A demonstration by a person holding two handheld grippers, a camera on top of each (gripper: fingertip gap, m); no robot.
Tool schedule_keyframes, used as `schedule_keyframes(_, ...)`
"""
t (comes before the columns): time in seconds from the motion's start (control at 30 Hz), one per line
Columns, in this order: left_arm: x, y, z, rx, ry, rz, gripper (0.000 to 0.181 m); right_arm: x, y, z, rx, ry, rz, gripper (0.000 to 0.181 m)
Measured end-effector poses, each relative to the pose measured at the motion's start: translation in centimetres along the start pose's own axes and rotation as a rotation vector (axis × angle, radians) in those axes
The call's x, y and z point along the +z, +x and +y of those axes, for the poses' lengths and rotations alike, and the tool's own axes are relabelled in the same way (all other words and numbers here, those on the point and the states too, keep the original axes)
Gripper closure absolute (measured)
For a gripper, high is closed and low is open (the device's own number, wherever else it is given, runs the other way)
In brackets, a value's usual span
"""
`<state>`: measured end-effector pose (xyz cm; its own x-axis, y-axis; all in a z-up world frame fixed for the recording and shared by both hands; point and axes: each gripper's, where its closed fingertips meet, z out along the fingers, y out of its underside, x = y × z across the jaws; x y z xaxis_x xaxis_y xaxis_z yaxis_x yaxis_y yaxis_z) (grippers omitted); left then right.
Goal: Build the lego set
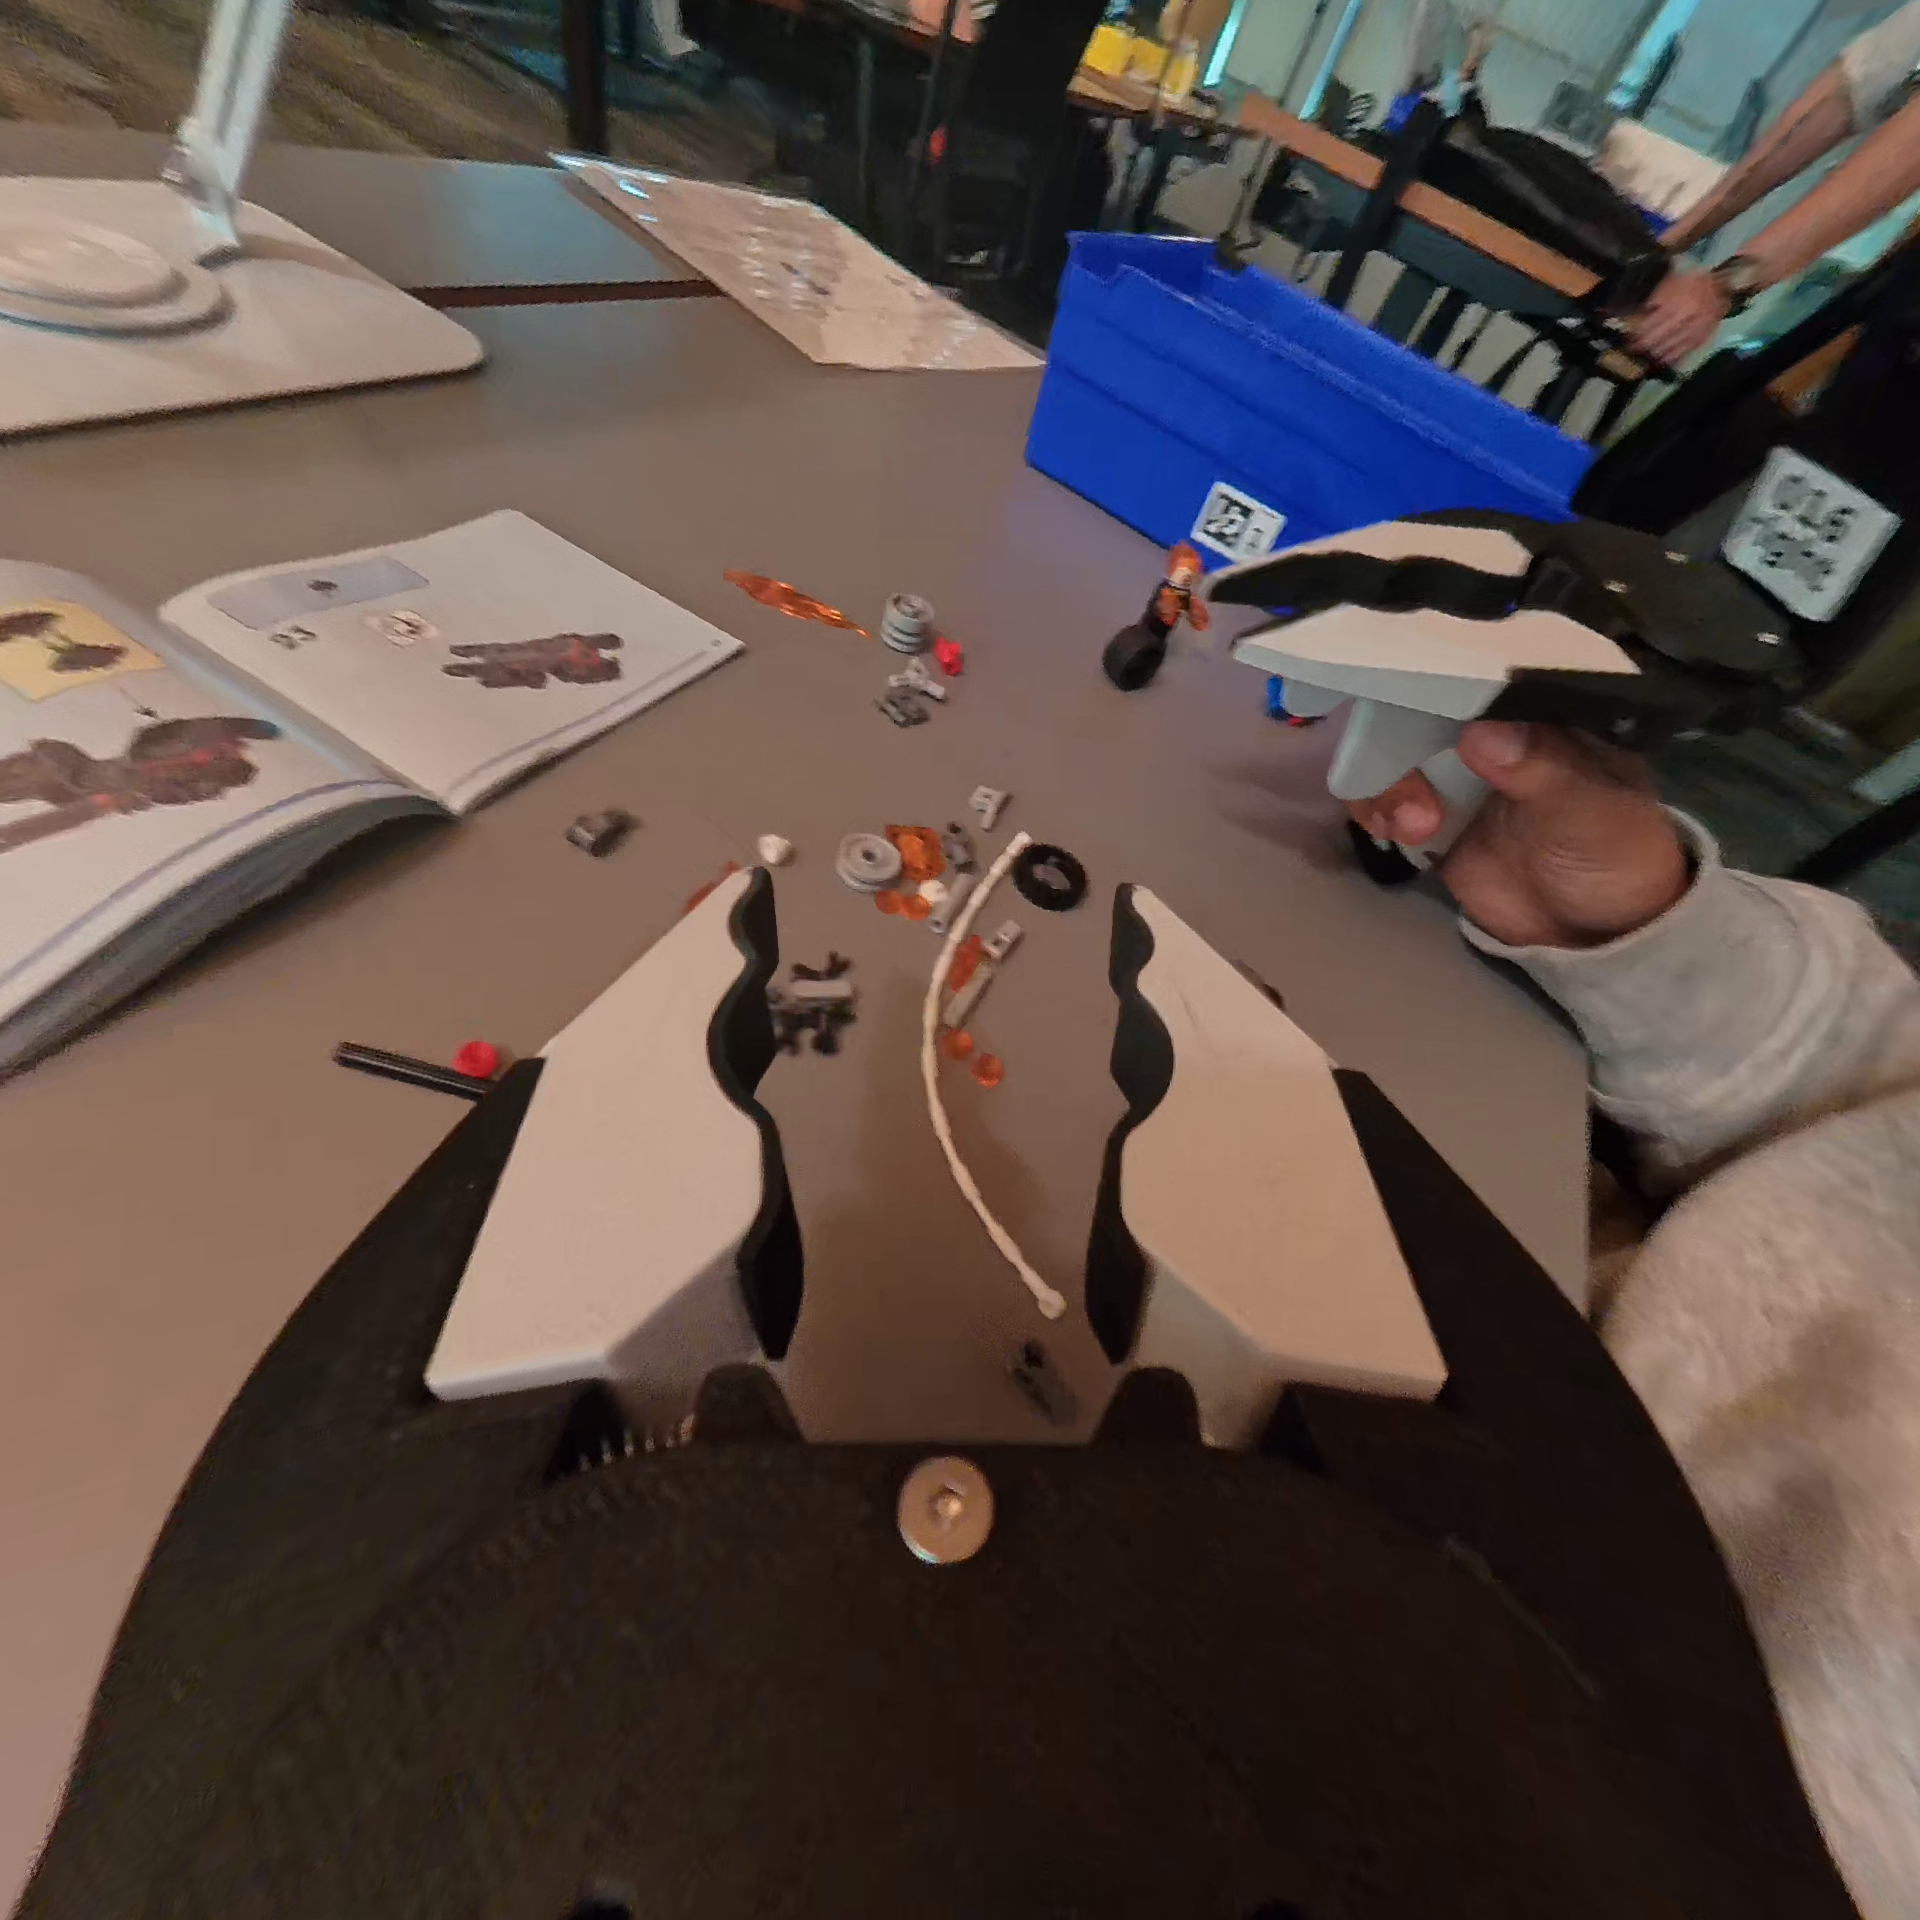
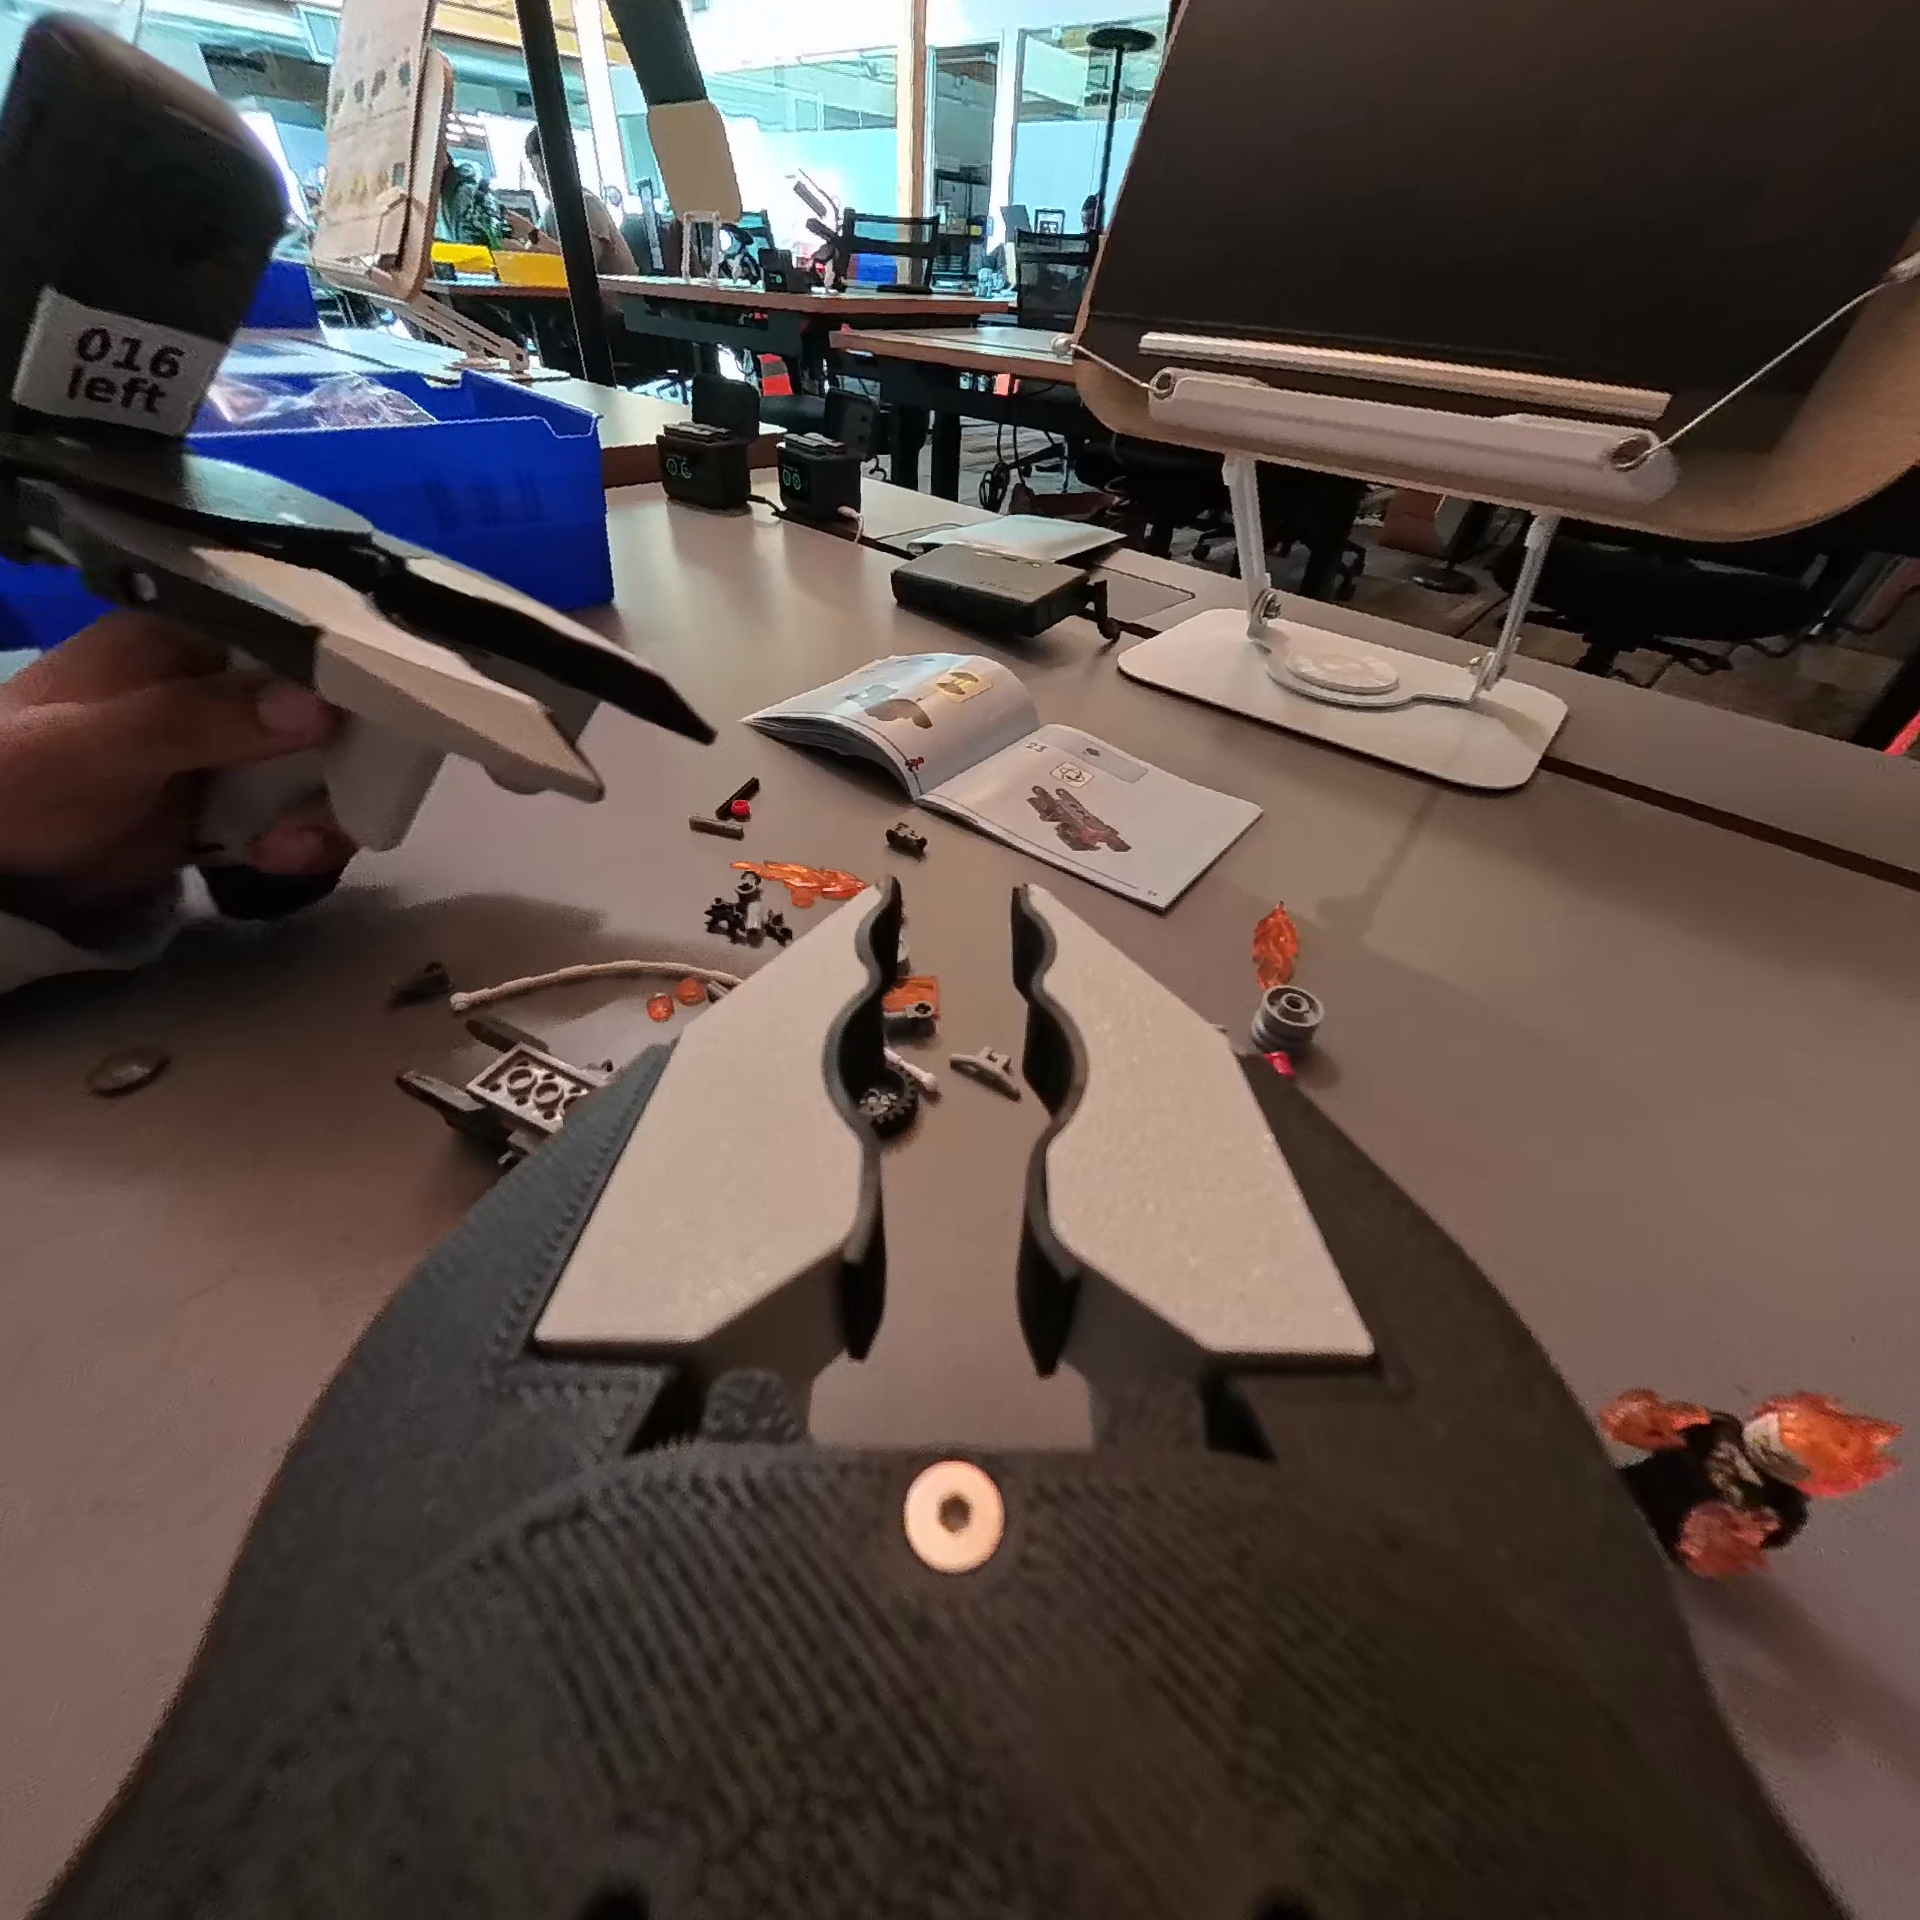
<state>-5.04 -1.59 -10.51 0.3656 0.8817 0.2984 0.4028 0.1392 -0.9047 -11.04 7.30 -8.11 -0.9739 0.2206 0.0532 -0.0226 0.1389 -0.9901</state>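
Two grippers hang over a grey desk (image 1: pixel 623 436) with lots of little lego pieces spread on it.

The left gripper (image 1: pixel 940 894) has its fingers (image 1: pixel 644 1101) wide apart, and nothing is between them. Under the gap lies a bendy white hose (image 1: pixel 951 1070). Near the tips are a grey wheel hub (image 1: pixel 868 860), some clear orange bits (image 1: pixel 914 852), and a small black tire (image 1: pixel 1049 876). A clump of small dark pieces (image 1: pixel 816 1006) sits just beside the left finger. A black rod (image 1: pixel 410 1070) and a red stud (image 1: pixel 476 1058) lie off to the left.

The right gripper (image 2: pixel 956 904) has its fingers (image 2: pixel 1164 1164) a little apart, and they hold nothing. In the gap you can see the small black tire (image 2: pixel 888 1103) and a little grey piece (image 2: pixel 987 1065) on the desk. A grey wheel hub (image 2: pixel 1286 1020) and an orange flame piece (image 2: pixel 1274 943) lie to the right. A dark grey lego build (image 2: pixel 514 1096) sits just left of the gripper. A black figure with orange flames (image 2: pixel 1745 1475) lies farther to the right.

The open instruction book (image 1: pixel 312 707) rests on the desk to the left of the pieces. A blue bin (image 1: pixel 1278 405) stands at the far side. A white stand (image 2: pixel 1340 686) holds up a dark screen (image 2: pixel 1507 187). A hand (image 1: pixel 1548 842) in a grey sleeve holds the right gripper's handle. A small figure on a black wheel (image 1: pixel 1153 629) stands near its tips.
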Motion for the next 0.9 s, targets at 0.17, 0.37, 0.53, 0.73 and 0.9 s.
schedule_keyframes(0.17, 3.2, -3.6, -0.9, -0.065, -0.153, -0.150, 0.086, -0.2, 0.1, -0.2, 0.012, 0.019, 0.000, 0.164)
schedule_keyframes(0.37, 9.9, -11.2, -3.3, 0.012, -0.308, -0.403, 0.063, -0.6, 0.2, -0.7, 0.013, 0.057, -0.001, 0.165)
schedule_keyframes(0.53, 13.2, -15.0, -1.0, -0.003, -0.513, -0.483, 0.064, -1.0, 0.3, -1.1, 0.028, 0.094, -0.004, 0.166)
schedule_keyframes(0.73, 12.9, -15.2, -0.7, -0.004, -0.562, -0.500, 0.061, -1.6, 0.4, -1.6, 0.042, 0.139, -0.003, 0.168)
schedule_keyframes(0.9, 12.0, -16.4, -1.3, -0.039, -0.574, -0.531, 0.097, -1.6, 0.3, -1.6, 0.035, 0.139, -0.001, 0.168)
